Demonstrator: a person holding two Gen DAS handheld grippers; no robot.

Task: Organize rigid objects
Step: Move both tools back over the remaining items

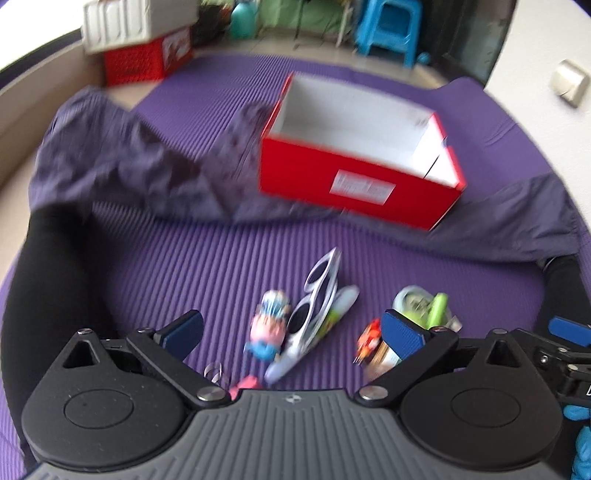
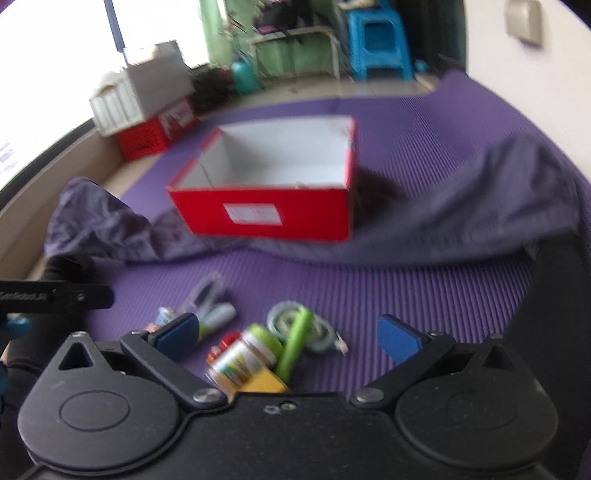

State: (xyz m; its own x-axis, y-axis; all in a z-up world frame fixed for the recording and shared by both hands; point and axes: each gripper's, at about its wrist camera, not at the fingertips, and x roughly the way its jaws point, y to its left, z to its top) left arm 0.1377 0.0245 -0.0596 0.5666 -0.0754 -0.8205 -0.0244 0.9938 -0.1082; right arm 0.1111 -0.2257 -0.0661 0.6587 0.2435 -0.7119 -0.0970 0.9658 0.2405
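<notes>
An open red box [image 1: 358, 184] [image 2: 258, 214] with a white inside stands empty on the purple mat [image 1: 221, 258]. In front of it lies a small pile: white sunglasses [image 1: 317, 299] [image 2: 207, 295], a little figurine [image 1: 269, 325], a tape roll [image 1: 413, 301] [image 2: 291, 321], a green marker [image 1: 437, 310] [image 2: 295, 347] and a labelled jar [image 2: 243, 358] [image 1: 384, 354]. My left gripper [image 1: 291, 328] hovers open over the sunglasses and figurine. My right gripper [image 2: 288, 328] hovers open over the jar, marker and tape. Neither holds anything.
A dark grey-purple cloth [image 1: 129, 166] [image 2: 461, 214] lies crumpled behind and beside the box. A red crate [image 1: 144, 62] with a white box on top stands at the back left, and a blue stool [image 1: 388, 29] at the back. Black sleeves [image 1: 48, 277] flank the pile.
</notes>
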